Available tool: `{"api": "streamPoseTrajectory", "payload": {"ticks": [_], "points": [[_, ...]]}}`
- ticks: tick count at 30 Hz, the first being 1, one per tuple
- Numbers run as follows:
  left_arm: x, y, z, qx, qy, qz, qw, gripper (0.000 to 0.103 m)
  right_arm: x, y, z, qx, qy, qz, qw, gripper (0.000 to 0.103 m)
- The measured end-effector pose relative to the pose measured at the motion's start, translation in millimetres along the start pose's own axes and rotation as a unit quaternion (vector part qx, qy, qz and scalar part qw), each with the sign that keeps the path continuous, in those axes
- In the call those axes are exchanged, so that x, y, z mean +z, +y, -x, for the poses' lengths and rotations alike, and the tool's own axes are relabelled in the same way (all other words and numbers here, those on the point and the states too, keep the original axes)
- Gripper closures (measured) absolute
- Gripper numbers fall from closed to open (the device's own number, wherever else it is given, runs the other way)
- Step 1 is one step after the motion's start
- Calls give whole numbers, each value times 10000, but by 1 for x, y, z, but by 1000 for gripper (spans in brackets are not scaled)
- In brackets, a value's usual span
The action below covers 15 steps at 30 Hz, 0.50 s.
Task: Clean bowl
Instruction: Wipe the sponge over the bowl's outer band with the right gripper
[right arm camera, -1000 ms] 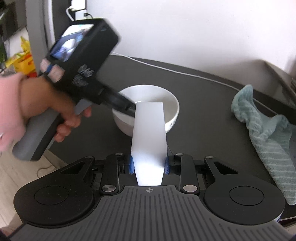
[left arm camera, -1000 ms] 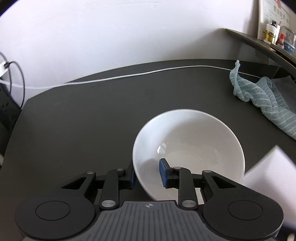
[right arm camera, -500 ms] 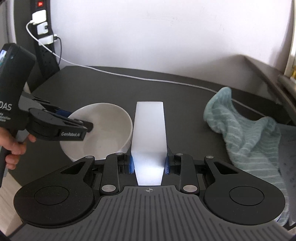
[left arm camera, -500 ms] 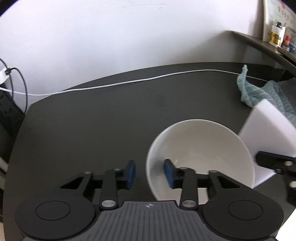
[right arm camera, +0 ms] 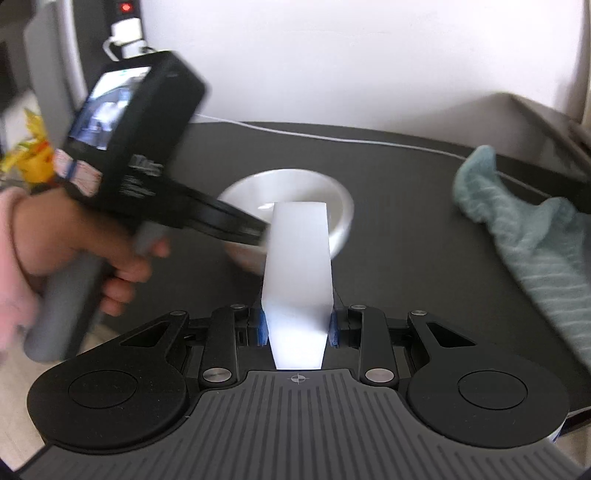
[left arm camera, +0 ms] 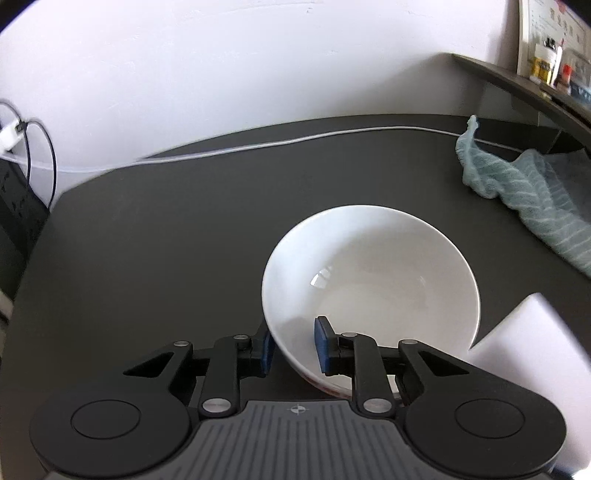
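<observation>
Lettering blurred past reading on hand-held gripper and wall poster

White print runs along the side of the left hand-held gripper's (right arm camera: 258,230) black housing (right arm camera: 147,162), seen from the right wrist, but motion blur leaves no word or brand legible; a red-and-white sticker (right arm camera: 79,173) beneath its small lit screen (right arm camera: 107,107) is equally smeared. In the left wrist view, a poster (left arm camera: 554,33) on the wall above the shelf (left arm camera: 517,81) carries red characters too small to make out, and the labels on the bottles (left arm camera: 546,64) standing there cannot be read.
</observation>
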State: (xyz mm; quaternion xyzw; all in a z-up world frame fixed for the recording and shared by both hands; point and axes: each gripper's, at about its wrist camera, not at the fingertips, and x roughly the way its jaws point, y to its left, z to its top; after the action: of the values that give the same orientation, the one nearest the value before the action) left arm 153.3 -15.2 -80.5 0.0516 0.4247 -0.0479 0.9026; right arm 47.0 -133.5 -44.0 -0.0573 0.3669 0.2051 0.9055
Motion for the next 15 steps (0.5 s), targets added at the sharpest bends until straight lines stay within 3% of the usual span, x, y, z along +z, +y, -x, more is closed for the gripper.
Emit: {"api": "streamPoseTrajectory", "payload": {"ticks": [4,9,13,15], "points": [[4,7,8,-53,-17,16,10000,79,4,-6,3,-87,25,93,9999,72],[14,17,5,27,-50,-158,9999,71,20,-29,2,-509,-132,-50,9986,72],[11,24,0,-454,171,-159,9987,73,33,-47,-12,-644,-218,-187,9975,72],[7,22,3,-488,111,-233,9985,79,37,-51,-22,-637,-199,-207,9976,72]]}}
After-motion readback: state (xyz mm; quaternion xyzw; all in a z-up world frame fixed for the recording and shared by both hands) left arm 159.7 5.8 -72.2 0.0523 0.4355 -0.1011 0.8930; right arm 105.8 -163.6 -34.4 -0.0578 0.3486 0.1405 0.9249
